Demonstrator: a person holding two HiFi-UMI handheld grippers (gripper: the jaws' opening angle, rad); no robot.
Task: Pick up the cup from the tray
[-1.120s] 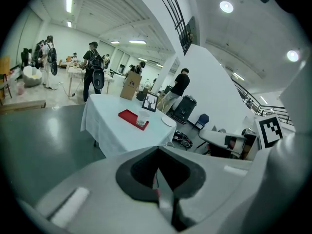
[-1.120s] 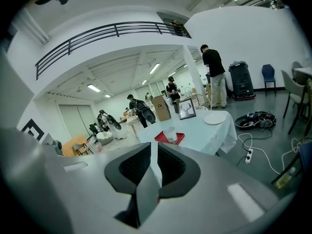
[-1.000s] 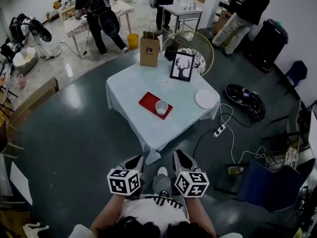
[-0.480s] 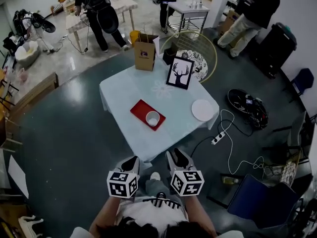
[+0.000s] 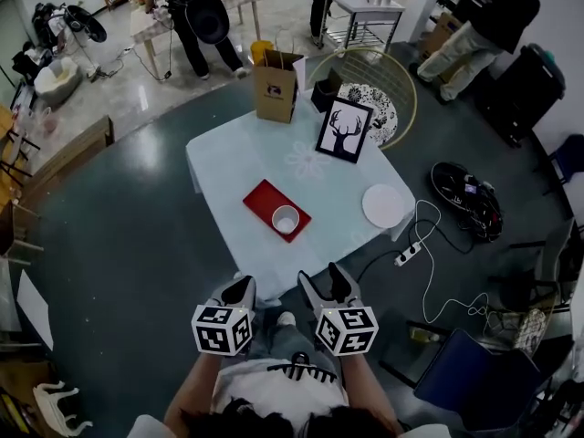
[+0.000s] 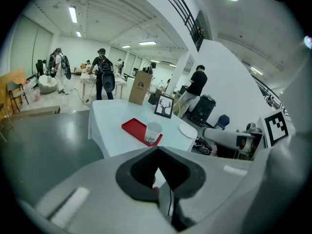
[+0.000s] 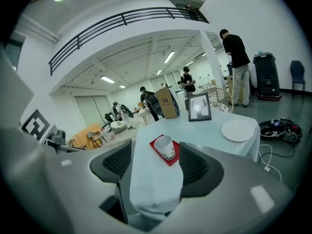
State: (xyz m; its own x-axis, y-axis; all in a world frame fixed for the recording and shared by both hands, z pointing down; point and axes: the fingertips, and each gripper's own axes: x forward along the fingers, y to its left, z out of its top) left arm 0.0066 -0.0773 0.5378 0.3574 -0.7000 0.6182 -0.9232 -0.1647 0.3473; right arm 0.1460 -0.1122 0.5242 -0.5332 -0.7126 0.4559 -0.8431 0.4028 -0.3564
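White cup [image 5: 286, 219] stands upright on red tray [image 5: 265, 200].

From my seat, the red rectangular plastic tray [image 5: 265, 201] lies on the left half of the white-clothed square table [image 5: 319, 217]. The white paper cup [image 5: 286, 219] stands on its nearer end. The round white plate [image 5: 383, 206] lies by the right corner. The black-framed deer picture [image 5: 344, 130] stands at the far edge, with the brown paper bag [image 5: 276, 87] left of it at the far corner.

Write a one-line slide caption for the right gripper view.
Right gripper, jaws just opening and gripping nothing, aimed at the cup on the red tray on the white-clothed table.
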